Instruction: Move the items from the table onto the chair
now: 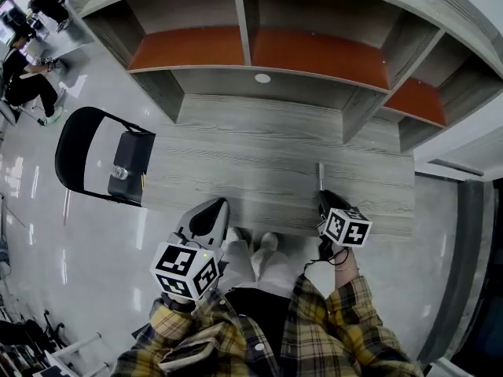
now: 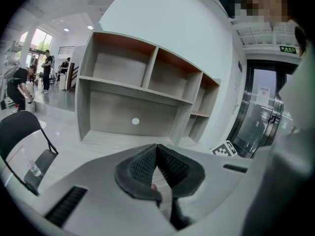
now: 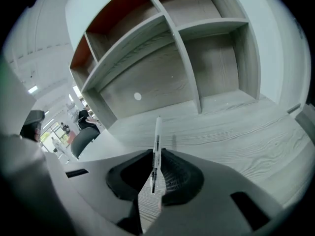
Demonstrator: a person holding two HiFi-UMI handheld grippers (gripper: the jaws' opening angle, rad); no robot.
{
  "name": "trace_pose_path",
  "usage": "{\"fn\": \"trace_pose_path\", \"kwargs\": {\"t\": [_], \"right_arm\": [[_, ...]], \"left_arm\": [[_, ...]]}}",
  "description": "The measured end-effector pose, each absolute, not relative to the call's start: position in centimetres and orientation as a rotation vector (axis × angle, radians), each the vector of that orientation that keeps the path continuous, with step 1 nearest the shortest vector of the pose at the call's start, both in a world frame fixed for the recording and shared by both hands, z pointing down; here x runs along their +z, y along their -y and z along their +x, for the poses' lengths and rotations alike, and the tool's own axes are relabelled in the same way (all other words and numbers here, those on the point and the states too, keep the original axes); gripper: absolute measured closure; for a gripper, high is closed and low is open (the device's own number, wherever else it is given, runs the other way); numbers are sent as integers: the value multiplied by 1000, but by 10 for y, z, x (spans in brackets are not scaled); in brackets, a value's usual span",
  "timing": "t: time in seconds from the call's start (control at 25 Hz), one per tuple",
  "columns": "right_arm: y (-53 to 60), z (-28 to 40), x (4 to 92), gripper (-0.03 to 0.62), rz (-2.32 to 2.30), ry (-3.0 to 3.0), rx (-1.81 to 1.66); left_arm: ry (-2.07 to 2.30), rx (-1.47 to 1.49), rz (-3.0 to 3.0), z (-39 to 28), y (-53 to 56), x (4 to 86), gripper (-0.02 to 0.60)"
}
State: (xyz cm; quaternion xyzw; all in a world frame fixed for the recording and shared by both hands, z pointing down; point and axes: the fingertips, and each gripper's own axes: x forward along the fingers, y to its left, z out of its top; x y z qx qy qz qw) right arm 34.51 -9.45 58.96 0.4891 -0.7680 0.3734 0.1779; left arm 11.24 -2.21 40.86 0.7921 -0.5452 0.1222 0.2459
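Note:
A thin white pen point(image 3: 157, 141) stands between the pads of my right gripper point(image 3: 155, 173), which is shut on it, its tip pointing ahead over the grey wood-grain table point(image 3: 236, 127). The head view shows the pen point(image 1: 320, 177) sticking out of the right gripper point(image 1: 324, 204) near the table's front edge point(image 1: 275, 151). My left gripper point(image 1: 211, 214) is shut with nothing in it, at the front edge to the left; its pads meet point(image 2: 157, 162). The black folding chair point(image 1: 78, 151) stands left of the table, with a dark flat item point(image 1: 132, 154) and a small clear bottle point(image 1: 119, 173) on its seat.
A grey shelf unit with orange back panels point(image 1: 259, 49) rises behind the table. The glossy floor point(image 1: 47, 226) spreads left around the chair point(image 2: 19, 127). People stand far off at the upper left point(image 1: 27, 69). A glass door point(image 2: 263, 112) is at the right.

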Motion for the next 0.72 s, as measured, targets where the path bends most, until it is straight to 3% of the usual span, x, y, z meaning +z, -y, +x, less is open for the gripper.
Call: {"fn": "trace_pose_path", "kwargs": {"t": [0.36, 0.72], "right_arm": [[65, 311, 545, 531, 1217, 2309, 978], [44, 186, 535, 531, 961, 2341, 877]], "left_arm": [[1506, 305, 2127, 106, 19, 411, 578], [1595, 218, 1985, 7, -8, 421, 577]]}}
